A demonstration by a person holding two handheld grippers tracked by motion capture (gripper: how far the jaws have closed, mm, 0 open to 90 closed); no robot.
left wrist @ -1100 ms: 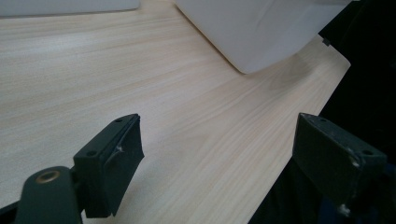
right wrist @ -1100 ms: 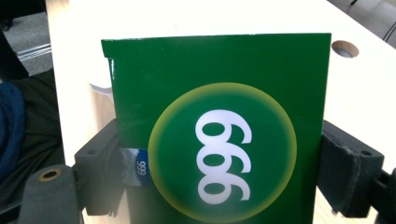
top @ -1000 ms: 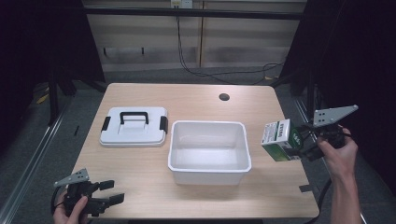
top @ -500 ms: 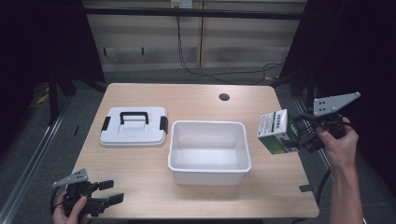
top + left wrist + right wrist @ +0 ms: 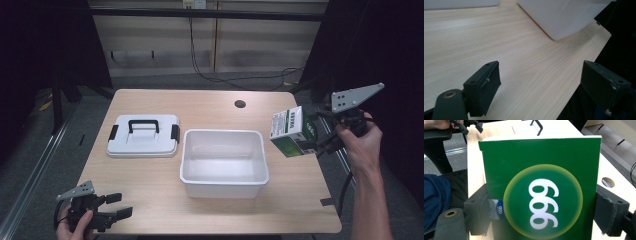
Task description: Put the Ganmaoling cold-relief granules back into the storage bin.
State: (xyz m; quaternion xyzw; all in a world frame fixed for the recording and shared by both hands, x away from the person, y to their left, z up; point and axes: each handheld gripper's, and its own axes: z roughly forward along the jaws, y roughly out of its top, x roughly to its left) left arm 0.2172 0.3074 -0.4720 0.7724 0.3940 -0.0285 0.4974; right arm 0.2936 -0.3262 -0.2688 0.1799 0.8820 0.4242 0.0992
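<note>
1. Nearest, at about seven o'clock on the pale wooden table point(image 5: 165, 200), the left gripper point(image 5: 116, 206) sits low by the front edge with its jaws spread wide and nothing between them; the left gripper view shows bare wood in the gap.
2. Next, at the centre, stands the white rectangular plastic tub point(image 5: 223, 162), open-topped and apparently empty, though its glossy floor makes that hard to confirm.
3. At about ten o'clock from the tub lies the flat white plastic lid with a black handle and black side clips point(image 5: 143, 135), resting on the table and apart from the tub.
4. At three o'clock, off the tub's right rim and lifted clear of the table, the right gripper point(image 5: 314, 141) holds the green-and-white cardboard carton point(image 5: 291, 131), tilted, with its green face toward the hand.
5. In the right gripper view the two pads clamp the carton point(image 5: 541, 195) on opposite side walls, low on the box.
6. The carton looks light and fairly stiff, but thin card can dent, and its printed faces are probably slick. A moderate squeeze across the flat side walls near the middle seems the safest hold; gripping at the corners would risk twisting.
7. Farthest, at one o'clock, a small round hole point(image 5: 240, 104) pierces the tabletop.
</note>
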